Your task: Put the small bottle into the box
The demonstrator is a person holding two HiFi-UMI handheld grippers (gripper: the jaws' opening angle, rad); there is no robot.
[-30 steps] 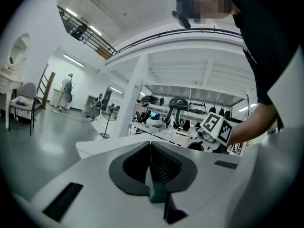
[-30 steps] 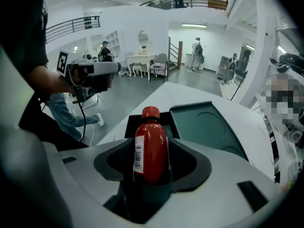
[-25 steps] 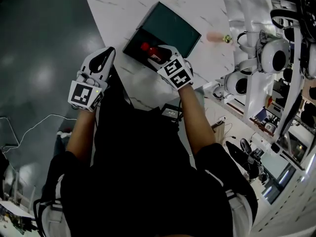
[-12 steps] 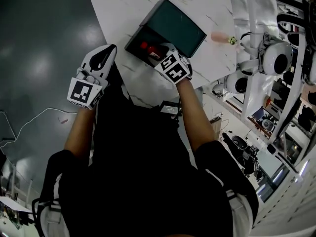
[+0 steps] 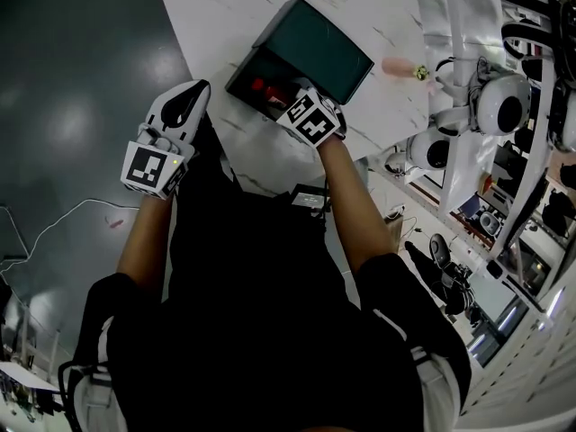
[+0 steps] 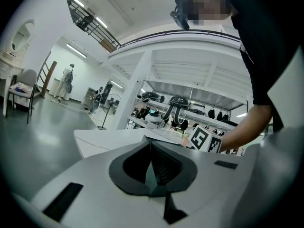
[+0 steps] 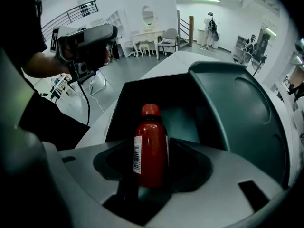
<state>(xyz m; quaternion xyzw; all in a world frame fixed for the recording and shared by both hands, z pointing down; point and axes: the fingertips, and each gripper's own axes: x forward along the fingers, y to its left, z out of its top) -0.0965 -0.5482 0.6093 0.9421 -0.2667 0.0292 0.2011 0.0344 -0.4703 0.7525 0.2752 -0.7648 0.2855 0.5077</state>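
1. Right gripper view: right gripper (image 7: 151, 174) clamped on the small bottle (image 7: 151, 148), which stands upright between its jaws.
2. Box (image 7: 247, 122): open, just ahead. The gripper has advanced over its cavity within the last second, so release looks near.
3. Left gripper (image 6: 153, 167): jaws together, empty, idle.

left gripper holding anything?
No. The left gripper jaws are together with nothing between them; the right gripper holds the bottle.
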